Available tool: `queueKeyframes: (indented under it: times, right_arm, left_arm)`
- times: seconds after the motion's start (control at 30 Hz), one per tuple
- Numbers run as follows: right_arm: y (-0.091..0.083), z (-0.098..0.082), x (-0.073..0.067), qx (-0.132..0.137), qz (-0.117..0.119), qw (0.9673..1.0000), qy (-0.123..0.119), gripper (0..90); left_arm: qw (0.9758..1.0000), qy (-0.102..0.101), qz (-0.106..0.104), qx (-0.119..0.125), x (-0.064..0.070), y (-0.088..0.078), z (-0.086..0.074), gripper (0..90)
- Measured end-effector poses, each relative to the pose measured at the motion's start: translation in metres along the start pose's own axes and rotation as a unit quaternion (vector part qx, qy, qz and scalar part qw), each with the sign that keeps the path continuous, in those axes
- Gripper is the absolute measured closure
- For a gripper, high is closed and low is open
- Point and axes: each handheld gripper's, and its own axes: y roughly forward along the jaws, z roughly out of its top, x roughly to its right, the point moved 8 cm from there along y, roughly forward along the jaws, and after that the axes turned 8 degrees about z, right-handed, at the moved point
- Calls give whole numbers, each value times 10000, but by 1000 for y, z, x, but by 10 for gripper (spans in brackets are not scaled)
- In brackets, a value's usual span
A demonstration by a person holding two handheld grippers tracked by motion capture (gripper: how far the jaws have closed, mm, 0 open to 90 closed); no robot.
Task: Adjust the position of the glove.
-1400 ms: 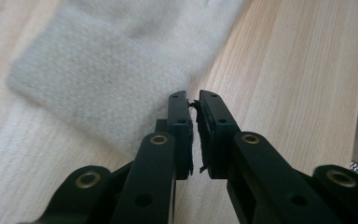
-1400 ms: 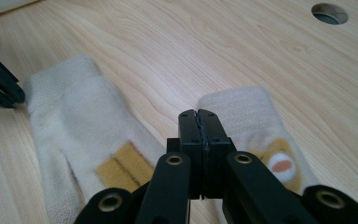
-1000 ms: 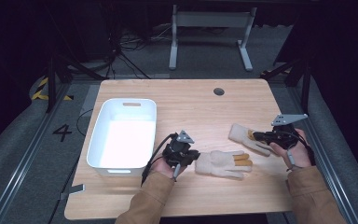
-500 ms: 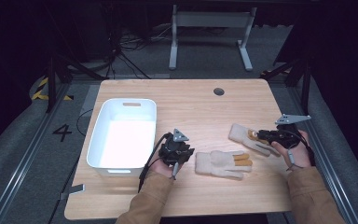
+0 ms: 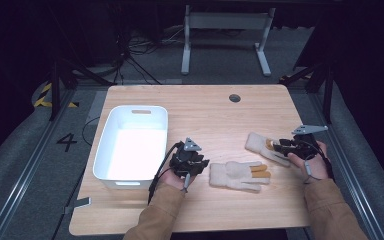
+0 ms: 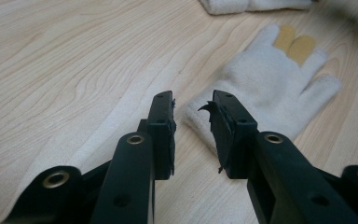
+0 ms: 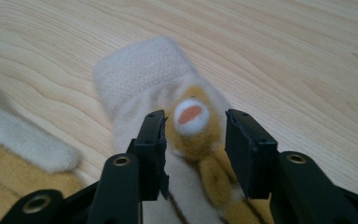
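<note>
A pale wooden table (image 5: 205, 115) with visible grain stands on grey carpet in a dark room; a "4" is marked on the floor (image 5: 66, 142) at its left. A white plastic bin (image 5: 111, 150) sits near the left edge. Two fuzzy cream gloves with mustard patches lie toward the right edge. The left gripper (image 6: 193, 116), jaws parted and just opening, points at the near glove (image 5: 237, 174)'s cuff without touching. The right gripper (image 7: 195, 128), jaws just opening, straddles the far glove (image 5: 260, 146) without pressing.
</note>
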Motion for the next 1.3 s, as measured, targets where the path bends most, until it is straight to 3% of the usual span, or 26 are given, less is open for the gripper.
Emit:
queueKeyframes:
  times: [0.2,0.33,0.43,0.47,0.63,0.8,1.03,1.3]
  right_arm:
    - [12,-2,1,-75,139,9999,-37,470]
    - [20,-4,2,-203,138,9996,-107,470]
    - [23,-5,2,-256,121,9995,-121,490]
    - [25,-9,4,-391,68,9991,-132,549]
    - [25,-9,5,-455,69,9988,-167,645]
    - [22,-9,3,-547,145,9981,-244,685]
    - [17,-6,2,-522,160,9982,-260,700]
    - [3,4,-1,-111,330,9988,-344,702]
  left_arm:
    - [10000,47,-50,-25,1,1,0,687]
    - [9999,83,-66,-56,2,1,-1,694]
    - [9999,91,-64,-73,3,3,-2,694]
    - [9999,109,-62,-93,3,3,-2,694]
    - [9998,123,-55,-117,3,4,-3,694]
    - [9999,124,-57,-92,2,3,-2,694]
    - [9999,105,-49,-62,1,1,-1,694]
    - [9999,102,-68,-42,0,1,1,692]
